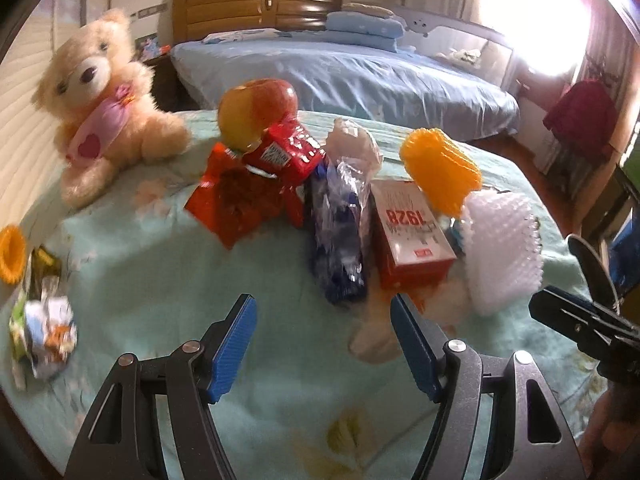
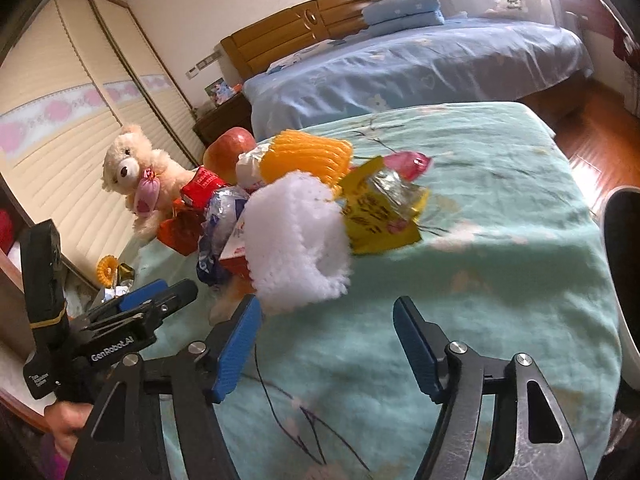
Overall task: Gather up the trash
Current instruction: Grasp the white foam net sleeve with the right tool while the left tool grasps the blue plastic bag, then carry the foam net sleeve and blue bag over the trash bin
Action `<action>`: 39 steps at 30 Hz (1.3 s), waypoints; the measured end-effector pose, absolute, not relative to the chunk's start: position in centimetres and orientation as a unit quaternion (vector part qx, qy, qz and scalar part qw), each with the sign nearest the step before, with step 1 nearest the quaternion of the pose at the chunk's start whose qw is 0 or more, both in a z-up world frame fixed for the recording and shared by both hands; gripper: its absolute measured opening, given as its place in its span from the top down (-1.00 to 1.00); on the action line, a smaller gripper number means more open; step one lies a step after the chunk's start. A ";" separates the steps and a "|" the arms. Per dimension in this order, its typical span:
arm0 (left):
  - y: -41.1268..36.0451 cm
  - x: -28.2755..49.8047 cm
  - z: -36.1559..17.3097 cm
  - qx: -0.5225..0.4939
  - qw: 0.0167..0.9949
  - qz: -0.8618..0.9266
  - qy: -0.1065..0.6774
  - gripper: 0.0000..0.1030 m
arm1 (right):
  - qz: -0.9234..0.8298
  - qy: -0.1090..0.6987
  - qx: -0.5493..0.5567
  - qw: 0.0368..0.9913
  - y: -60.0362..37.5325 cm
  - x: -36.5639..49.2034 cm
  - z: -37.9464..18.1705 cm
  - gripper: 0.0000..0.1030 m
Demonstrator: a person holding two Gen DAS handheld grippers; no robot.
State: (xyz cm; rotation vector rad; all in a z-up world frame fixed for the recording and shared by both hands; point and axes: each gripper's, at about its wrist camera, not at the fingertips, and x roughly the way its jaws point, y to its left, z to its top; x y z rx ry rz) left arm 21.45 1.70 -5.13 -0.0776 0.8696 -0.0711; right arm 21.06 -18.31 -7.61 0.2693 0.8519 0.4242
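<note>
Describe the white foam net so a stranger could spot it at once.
Start at the green blanket with the teddy bear at its far left side. In the trash pile beside the bear, go to the end nearest the right gripper. The white foam net is there: a fluffy mesh sleeve, the only white one, just below its orange twin.

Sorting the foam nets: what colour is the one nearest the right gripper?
White foam net, clearest in right wrist view.

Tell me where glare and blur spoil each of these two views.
Left wrist view: the window blows out to white at upper right; the teddy bear and crumpled wrappers at left are smeared. Right wrist view: glare only at the top right corner; the white foam net and yellow wrapper are soft; straight wardrobe lines bow with fisheye distortion.
</note>
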 end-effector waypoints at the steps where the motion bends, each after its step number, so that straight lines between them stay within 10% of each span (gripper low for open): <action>1: 1.7 21.9 -5.4 -0.033 0.905 -0.034 0.422 -0.34 | 0.205 0.409 0.128 0.880 -18.1 21.4 -7.6 -0.27; 5: 1.7 24.4 -6.8 -0.029 0.898 -0.037 0.438 -0.25 | 0.211 0.416 0.126 0.875 -17.2 22.6 -8.0 -0.11; 8: 2.0 25.5 -7.4 -0.041 0.891 -0.050 0.449 0.48 | 0.220 0.420 0.121 0.872 -16.7 23.0 -8.2 0.35; 11: 1.9 25.3 -7.0 -0.035 0.898 -0.046 0.436 0.63 | 0.227 0.410 0.109 0.877 -16.2 22.5 -7.9 0.55; 39: -3.4 17.0 -4.9 -0.030 0.900 -0.146 0.410 0.69 | 0.177 0.382 0.125 0.898 -24.0 15.5 -6.3 0.62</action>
